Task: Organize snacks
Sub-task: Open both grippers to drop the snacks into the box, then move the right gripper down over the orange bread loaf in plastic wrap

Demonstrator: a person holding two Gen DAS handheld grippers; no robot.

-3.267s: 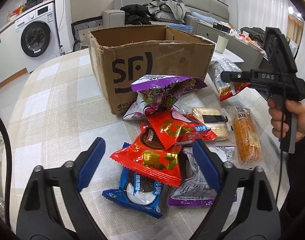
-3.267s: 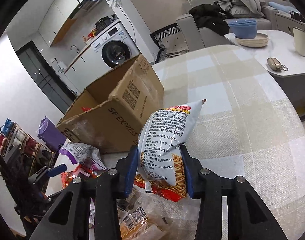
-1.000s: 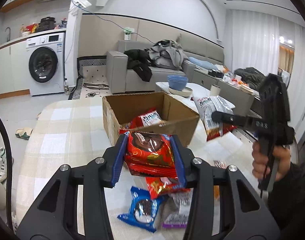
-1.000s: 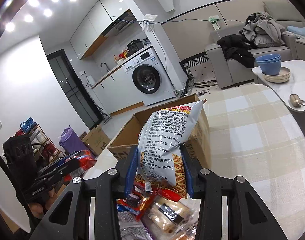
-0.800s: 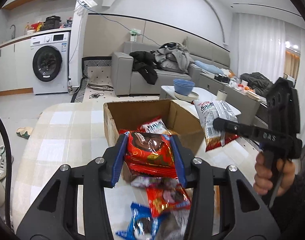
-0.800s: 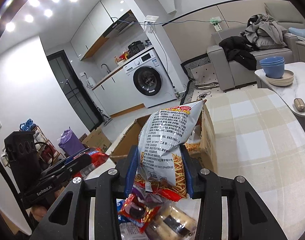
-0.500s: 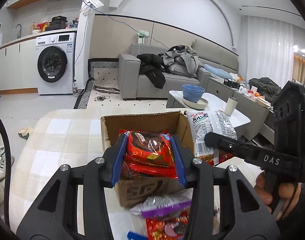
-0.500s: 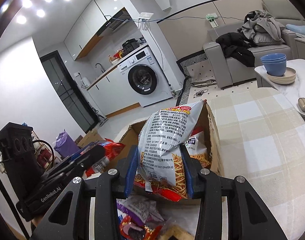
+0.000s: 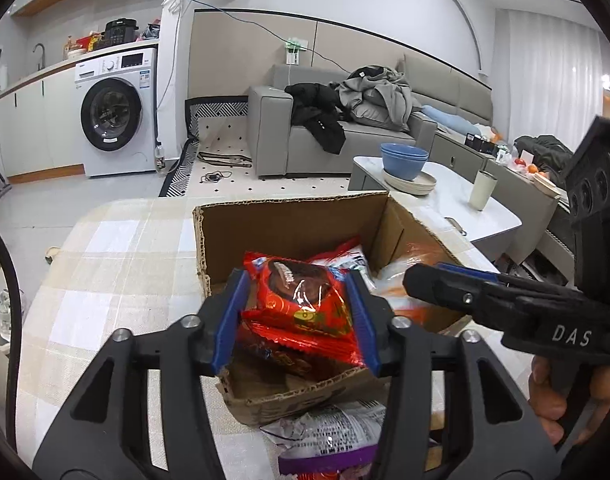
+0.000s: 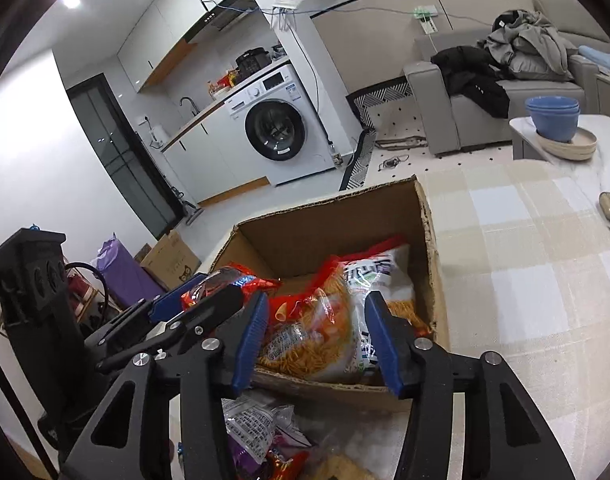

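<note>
My left gripper (image 9: pixel 297 320) is shut on a red snack packet (image 9: pixel 305 312) and holds it over the near side of the open cardboard box (image 9: pixel 289 220). My right gripper (image 10: pixel 317 340) is open over the box (image 10: pixel 429 240). The white and orange bag of stick snacks (image 10: pixel 329 328) lies inside the box below the right gripper's fingers, on another bag. The right gripper also shows in the left wrist view (image 9: pixel 429 286) at the box's right side. The left gripper with its red packet shows in the right wrist view (image 10: pixel 209 296) at the left.
A purple and white snack bag (image 9: pixel 329 440) lies on the checked tablecloth (image 9: pixel 117 272) in front of the box; more packets (image 10: pixel 257 432) lie there in the right wrist view. A low white table with blue bowls (image 9: pixel 405 160) stands beyond at the right.
My right gripper has opened and let the stick snack bag drop into the box. Both grippers have moved forward over the box. The left gripper still holds the red packet.
</note>
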